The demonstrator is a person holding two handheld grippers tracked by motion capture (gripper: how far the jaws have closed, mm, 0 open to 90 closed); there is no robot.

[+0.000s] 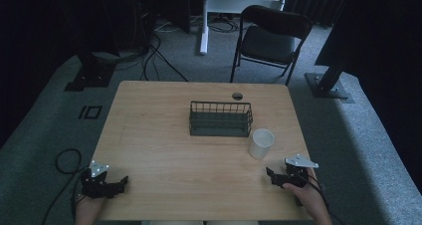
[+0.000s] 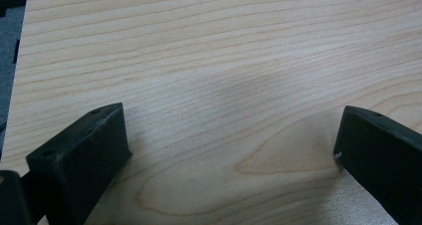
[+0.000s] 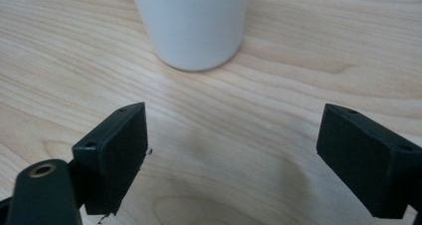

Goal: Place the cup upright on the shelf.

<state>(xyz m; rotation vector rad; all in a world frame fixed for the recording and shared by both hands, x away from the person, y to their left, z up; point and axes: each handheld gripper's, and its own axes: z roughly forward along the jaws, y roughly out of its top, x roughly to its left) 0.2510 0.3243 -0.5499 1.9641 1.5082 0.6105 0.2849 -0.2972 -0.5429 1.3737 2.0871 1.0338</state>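
The right gripper (image 3: 234, 135), jaws wide apart, sits near the table's (image 1: 164, 150) front right edge, bare wood ahead up to the white cup (image 3: 191, 23); plain, upright, it stands just beside the wire basket (image 1: 220, 119). The left gripper (image 2: 234, 135) gapes over bare wood near the front left edge

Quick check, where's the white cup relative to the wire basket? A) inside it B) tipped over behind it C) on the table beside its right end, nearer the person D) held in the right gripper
C: the cup stands upright on the table, just off the basket's near right corner, ahead of the open right gripper.
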